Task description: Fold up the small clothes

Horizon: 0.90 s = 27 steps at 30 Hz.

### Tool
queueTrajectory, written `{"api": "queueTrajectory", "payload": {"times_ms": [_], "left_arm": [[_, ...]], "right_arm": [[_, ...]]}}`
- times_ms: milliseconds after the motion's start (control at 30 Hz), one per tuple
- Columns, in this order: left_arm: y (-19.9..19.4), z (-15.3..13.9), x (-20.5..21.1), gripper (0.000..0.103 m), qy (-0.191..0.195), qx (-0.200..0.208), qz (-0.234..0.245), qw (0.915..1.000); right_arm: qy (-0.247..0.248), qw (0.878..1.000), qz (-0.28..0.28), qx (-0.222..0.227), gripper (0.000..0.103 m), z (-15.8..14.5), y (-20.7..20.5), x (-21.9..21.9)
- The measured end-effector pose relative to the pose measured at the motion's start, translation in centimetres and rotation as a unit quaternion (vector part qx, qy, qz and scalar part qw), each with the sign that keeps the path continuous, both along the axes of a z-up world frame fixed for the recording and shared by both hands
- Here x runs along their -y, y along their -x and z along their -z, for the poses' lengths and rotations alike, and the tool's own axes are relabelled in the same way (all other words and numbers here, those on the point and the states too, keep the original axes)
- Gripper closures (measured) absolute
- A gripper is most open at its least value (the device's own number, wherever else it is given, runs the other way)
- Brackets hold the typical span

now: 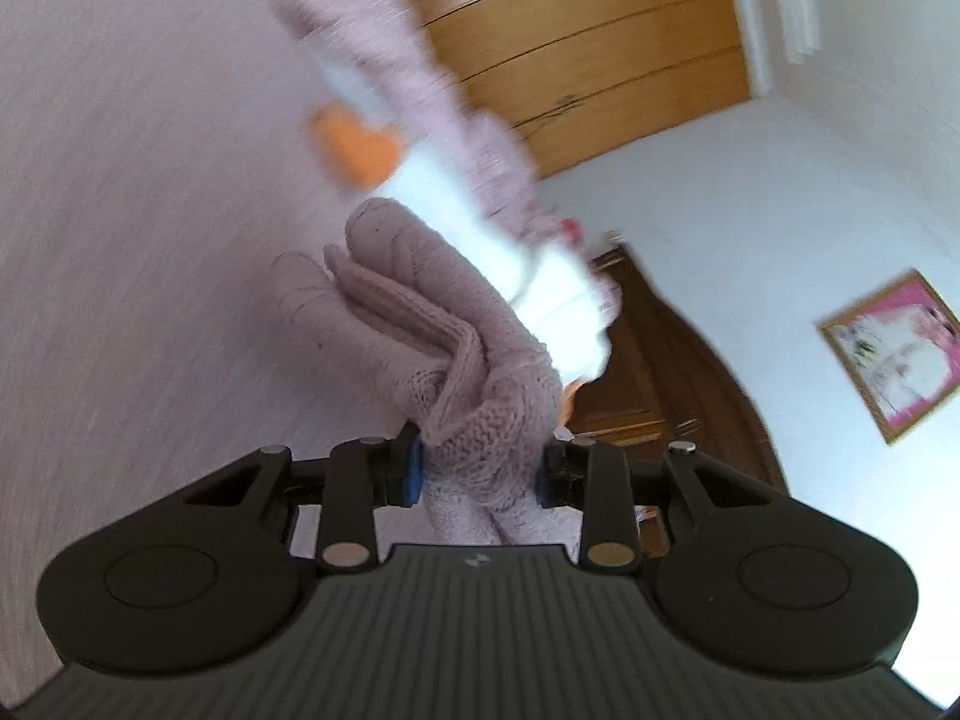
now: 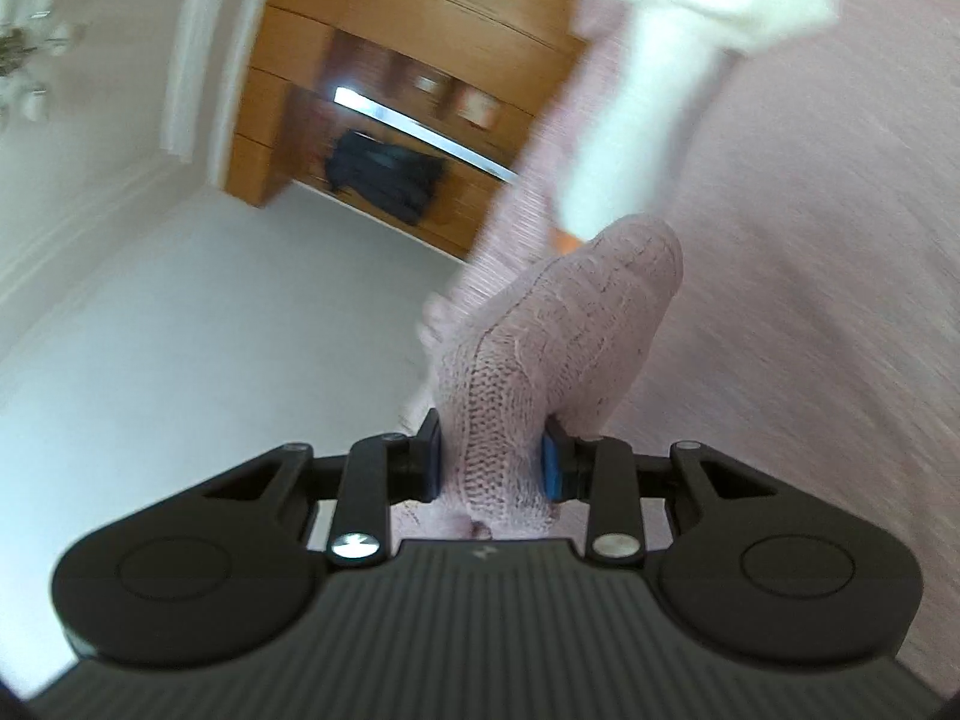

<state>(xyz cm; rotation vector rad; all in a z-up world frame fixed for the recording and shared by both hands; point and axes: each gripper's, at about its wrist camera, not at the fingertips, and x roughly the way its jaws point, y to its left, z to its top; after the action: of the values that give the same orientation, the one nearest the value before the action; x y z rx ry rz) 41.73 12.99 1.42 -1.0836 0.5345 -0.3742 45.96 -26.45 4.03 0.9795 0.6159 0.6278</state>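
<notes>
Both grippers are up in the air with 1 pale pink knitted garment (image 1: pixel 456 360) strung between them. The left gripper (image 1: pixel 480 471) has its blue pads pinched onto a bunched fold of the knit, and the right gripper (image 2: pixel 492 468) is clamped the same way on another thick wad of it (image 2: pixel 558 336). The garment hangs clear of any table or bed that I can see; behind it there is only a pinkish wall (image 1: pixel 132 180), a wooden wardrobe (image 1: pixel 588 42) and a dark door (image 1: pixel 654 360). A white, fluffy piece (image 1: pixel 480 228) runs along with the knit (whether it is trim or a separate item, the blur hides).

My guess is that the piece is being lifted and shaken out before it is laid flat. To do that well, I would keep both pinches firm, draw the grippers apart until the knit hangs without twists, then lower it evenly so that neither bunch drags under.
</notes>
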Motion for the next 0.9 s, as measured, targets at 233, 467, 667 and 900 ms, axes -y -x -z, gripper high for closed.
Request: {"api": "queueTrajectory", "payload": {"times_ms": [233,467,667,900], "left_arm": [[6.5,8.1,2.5,0.068,0.033,-0.068,-0.027,0.9968],[9.2,7.9,3.1,0.069,0.017,-0.075,-0.037,0.9963],[12.5,6.8,3.4,0.069,-0.005,-0.077,-0.023,0.9968],[17.5,7.3,4.4,0.069,-0.019,-0.079,-0.021,0.9965]], "right_arm": [[-0.024,0.992,0.014,-0.122,0.075,10.7,7.0,3.6],[-0.02,0.993,0.008,-0.112,0.076,10.0,8.8,3.2],[-0.02,0.993,-0.004,-0.114,0.077,10.0,11.2,4.8],[-0.021,0.992,-0.005,-0.125,0.077,10.4,14.7,6.0]]}}
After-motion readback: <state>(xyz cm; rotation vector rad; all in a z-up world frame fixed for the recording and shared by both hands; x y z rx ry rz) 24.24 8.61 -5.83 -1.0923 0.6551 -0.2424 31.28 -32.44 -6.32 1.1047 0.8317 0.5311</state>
